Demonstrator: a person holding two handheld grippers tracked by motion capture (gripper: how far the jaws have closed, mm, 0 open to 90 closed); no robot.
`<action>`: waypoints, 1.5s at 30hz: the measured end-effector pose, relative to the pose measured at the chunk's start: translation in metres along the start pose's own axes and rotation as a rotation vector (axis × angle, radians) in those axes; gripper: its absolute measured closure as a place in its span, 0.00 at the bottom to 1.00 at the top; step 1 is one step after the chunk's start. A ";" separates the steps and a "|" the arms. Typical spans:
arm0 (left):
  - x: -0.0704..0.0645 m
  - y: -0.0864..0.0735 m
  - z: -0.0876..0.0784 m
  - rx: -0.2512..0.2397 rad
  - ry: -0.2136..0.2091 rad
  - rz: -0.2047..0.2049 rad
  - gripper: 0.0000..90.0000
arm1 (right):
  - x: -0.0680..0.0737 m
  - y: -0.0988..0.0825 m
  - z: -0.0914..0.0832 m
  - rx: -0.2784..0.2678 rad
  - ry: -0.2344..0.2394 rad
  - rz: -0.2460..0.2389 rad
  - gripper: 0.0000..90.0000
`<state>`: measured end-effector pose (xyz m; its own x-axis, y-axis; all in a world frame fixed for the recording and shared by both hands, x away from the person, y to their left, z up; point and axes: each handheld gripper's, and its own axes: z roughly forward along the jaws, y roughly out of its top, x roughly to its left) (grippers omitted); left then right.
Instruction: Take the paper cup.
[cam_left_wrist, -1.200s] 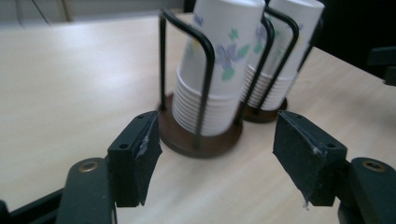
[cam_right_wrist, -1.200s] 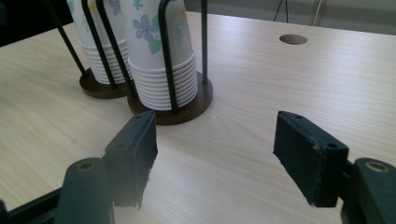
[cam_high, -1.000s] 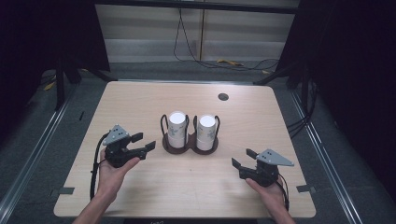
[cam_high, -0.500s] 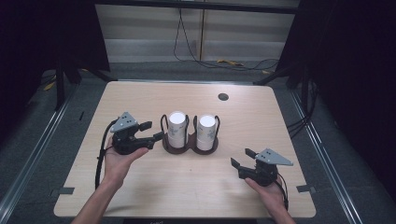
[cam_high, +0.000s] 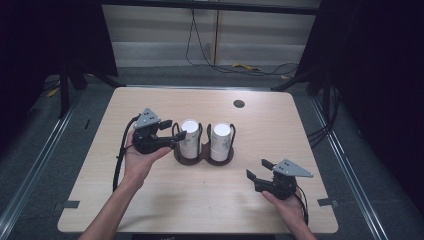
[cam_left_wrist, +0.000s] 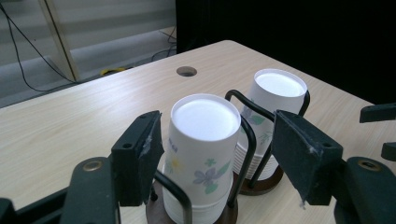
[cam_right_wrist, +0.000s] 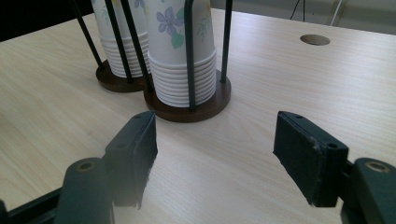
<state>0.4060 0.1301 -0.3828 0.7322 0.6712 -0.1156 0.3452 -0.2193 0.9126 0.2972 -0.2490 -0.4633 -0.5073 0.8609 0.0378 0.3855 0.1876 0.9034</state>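
Progress: early, by my reading. Taking the cup holder (cam_high: 202, 159) as landmark, I have the left gripper (cam_high: 172, 136) at its left side, jaws just opened a little and straddling the left cup stack (cam_left_wrist: 201, 154) without pressing it; no cup is lifted. The right cup stack (cam_high: 220, 141) stands untouched. My right gripper (cam_high: 254, 170) rests right of the holder, jaws apart, empty. Gripping and extraction remain.
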 end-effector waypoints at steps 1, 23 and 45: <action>-0.001 0.001 0.002 0.005 -0.001 -0.005 0.37 | 0.000 0.000 0.000 -0.001 0.000 0.000 0.34; 0.006 0.015 0.043 0.086 0.016 0.060 0.37 | 0.001 0.000 0.001 -0.001 0.029 -0.015 0.34; 0.008 0.011 0.061 0.169 -0.005 0.057 0.36 | 0.001 0.000 0.002 0.009 0.023 -0.014 0.33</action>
<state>0.4510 0.0899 -0.3973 0.7559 0.6512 -0.0679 0.3964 -0.3727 0.8390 0.2979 -0.2472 -0.4645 -0.5302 0.8471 0.0355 0.3855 0.2036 0.9000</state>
